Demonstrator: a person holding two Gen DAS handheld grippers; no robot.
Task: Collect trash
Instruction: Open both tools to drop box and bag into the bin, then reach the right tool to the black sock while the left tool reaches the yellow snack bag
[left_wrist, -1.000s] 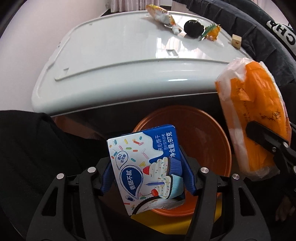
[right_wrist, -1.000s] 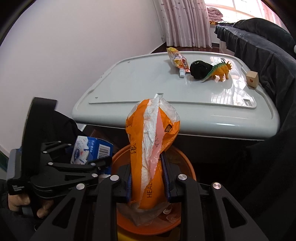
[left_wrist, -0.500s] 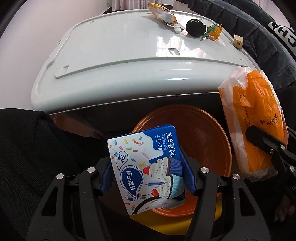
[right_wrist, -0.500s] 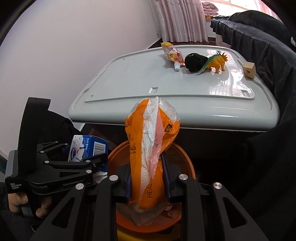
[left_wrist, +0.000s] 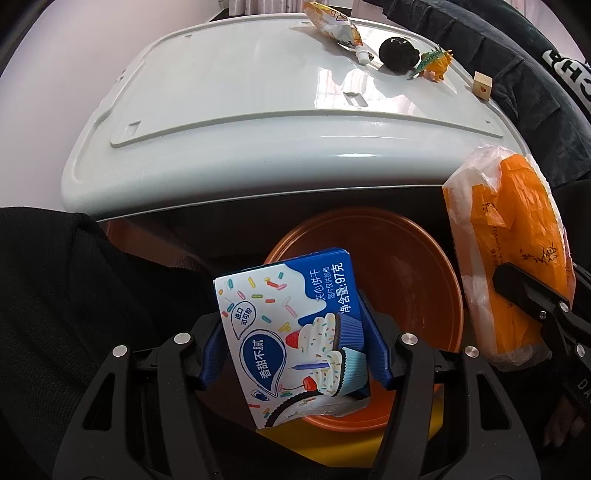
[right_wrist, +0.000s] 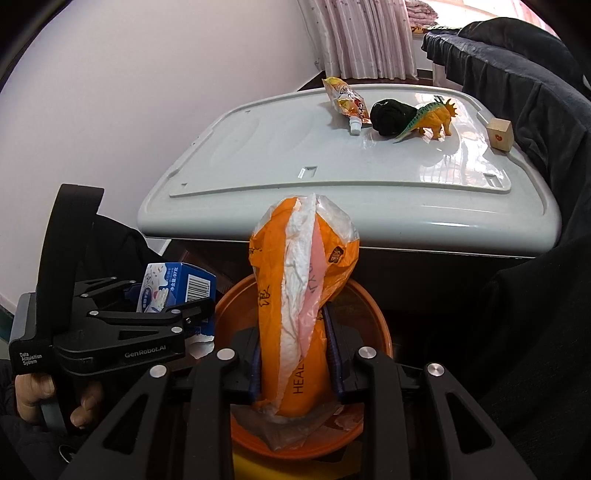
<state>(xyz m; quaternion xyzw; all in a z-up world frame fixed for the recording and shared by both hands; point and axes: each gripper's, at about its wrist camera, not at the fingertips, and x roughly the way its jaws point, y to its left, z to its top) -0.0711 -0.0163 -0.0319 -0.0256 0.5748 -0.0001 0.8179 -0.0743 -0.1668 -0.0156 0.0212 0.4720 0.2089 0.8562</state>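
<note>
Left wrist view: the left claw (left_wrist: 295, 343) clamps a light, stiff biscuit box (left_wrist: 291, 328) by its side faces above the orange bin (left_wrist: 417, 240). Beside it, the right claw (right_wrist: 295, 354) pinches a soft, crinkly orange bag (right_wrist: 303, 295) mid-body; farther off, a snack pouch (right_wrist: 345, 99) lies on the tabletop (right_wrist: 258, 155).

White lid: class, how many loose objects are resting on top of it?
4. All lie at its far right end: a snack pouch, then a black ball, a toy dinosaur and a wooden cube nearest the right edge. None appears hidden.

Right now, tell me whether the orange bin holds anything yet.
Looks empty: the orange bin shows a bare inside; the cookie box and orange bag, still in the tongs, hide part of it.
</note>
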